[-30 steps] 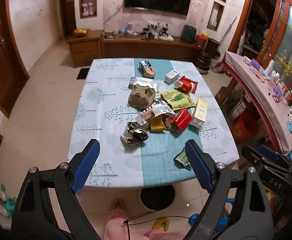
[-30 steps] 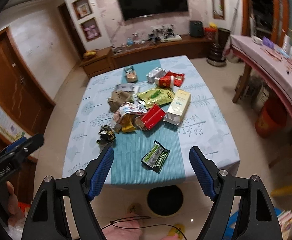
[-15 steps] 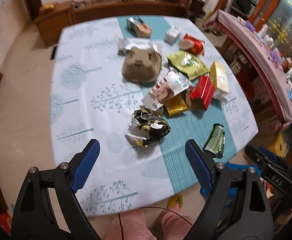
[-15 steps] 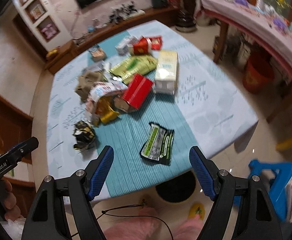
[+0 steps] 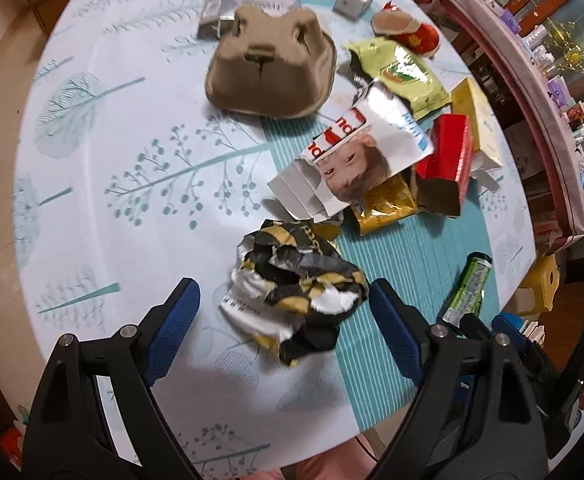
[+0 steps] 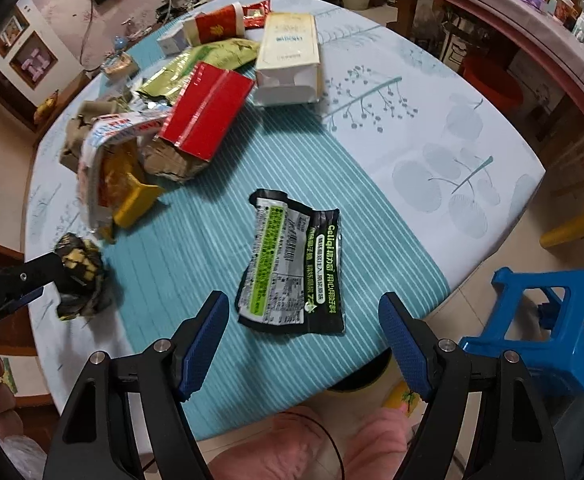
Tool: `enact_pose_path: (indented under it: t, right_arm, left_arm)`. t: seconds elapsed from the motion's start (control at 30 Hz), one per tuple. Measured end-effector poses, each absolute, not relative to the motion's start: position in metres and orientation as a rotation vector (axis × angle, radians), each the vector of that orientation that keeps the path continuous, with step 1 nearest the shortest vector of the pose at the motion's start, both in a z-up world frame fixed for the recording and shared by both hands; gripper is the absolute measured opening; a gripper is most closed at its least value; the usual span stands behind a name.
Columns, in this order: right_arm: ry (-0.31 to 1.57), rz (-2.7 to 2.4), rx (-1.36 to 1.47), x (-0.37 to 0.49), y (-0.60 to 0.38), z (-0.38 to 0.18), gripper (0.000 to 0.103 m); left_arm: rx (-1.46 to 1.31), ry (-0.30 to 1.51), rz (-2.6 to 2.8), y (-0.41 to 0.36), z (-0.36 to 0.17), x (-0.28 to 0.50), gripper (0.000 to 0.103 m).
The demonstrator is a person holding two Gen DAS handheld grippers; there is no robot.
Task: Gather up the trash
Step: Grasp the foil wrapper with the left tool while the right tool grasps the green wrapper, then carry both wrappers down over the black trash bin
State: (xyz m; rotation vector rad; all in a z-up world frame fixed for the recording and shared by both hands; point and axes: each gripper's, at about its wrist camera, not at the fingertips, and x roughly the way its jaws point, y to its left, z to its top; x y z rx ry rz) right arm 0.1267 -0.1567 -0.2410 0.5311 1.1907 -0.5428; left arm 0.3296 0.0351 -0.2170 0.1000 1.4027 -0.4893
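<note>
Left wrist view: the left tool (image 5: 284,306) hangs wide apart over the table (image 5: 140,152), its blue pads flanking a crumpled black-and-gold wrapper (image 5: 297,280), not touching. Right wrist view: the right tool (image 6: 303,318) gapes too, just above a flat black-and-green packet (image 6: 292,264) on the teal stripe.

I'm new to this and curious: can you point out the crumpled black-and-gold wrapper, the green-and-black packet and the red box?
Crumpled wrapper (image 5: 297,280), left wrist view, its middle.
Green-and-black packet (image 6: 290,266), right wrist view, its middle.
Red box (image 6: 208,110), right wrist view, top face.
</note>
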Motion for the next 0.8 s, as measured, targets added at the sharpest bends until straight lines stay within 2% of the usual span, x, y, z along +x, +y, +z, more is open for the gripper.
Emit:
enact_pose_path:
  t: [0.13, 0.2, 0.27, 0.37, 0.43, 0.47, 0.53, 0.57, 0.6, 0.8]
  right_arm:
    - [1.204, -0.559, 0.542, 0.130, -0.160, -0.253, 0.079]
    - [1.214, -0.563, 0.537, 0.135, -0.161, -0.259, 0.071]
    - [1.218, -0.578, 0.507, 0.140, -0.160, -0.261, 0.071]
    - [1.235, -0.588, 0.459, 0.149, -0.156, -0.265, 0.068]
    - [1.226, -0.584, 0.439, 0.153, -0.153, -0.264, 0.059]
    - [1.222, -0.583, 0.432, 0.155, -0.151, -0.263, 0.050]
    - [1.218, -0.575, 0.424, 0.158, -0.150, -0.262, 0.044]
    - [1.214, -0.570, 0.420, 0.158, -0.150, -0.262, 0.035]
    - [1.212, -0.562, 0.418, 0.159, -0.148, -0.261, 0.026]
    - [1.211, -0.513, 0.457, 0.149, -0.149, -0.254, 0.022]
  left_arm:
    - [0.102, 1.425, -0.505, 0.024, -0.229, 0.333, 0.085]
    - [0.116, 1.425, -0.516, 0.018, -0.231, 0.332, 0.085]
    - [0.131, 1.423, -0.521, 0.011, -0.233, 0.332, 0.080]
    - [0.125, 1.426, -0.516, 0.006, -0.236, 0.333, 0.078]
    - [0.123, 1.416, -0.513, 0.004, -0.235, 0.334, 0.074]
    - [0.127, 1.410, -0.513, 0.003, -0.234, 0.334, 0.073]
    - [0.139, 1.395, -0.512, 0.001, -0.232, 0.333, 0.071]
    - [0.146, 1.388, -0.515, 0.001, -0.231, 0.332, 0.056]
    - [0.147, 1.383, -0.531, 0.001, -0.229, 0.330, 0.048]
    - [0.207, 1.345, -0.536, -0.006, -0.220, 0.320, 0.043]
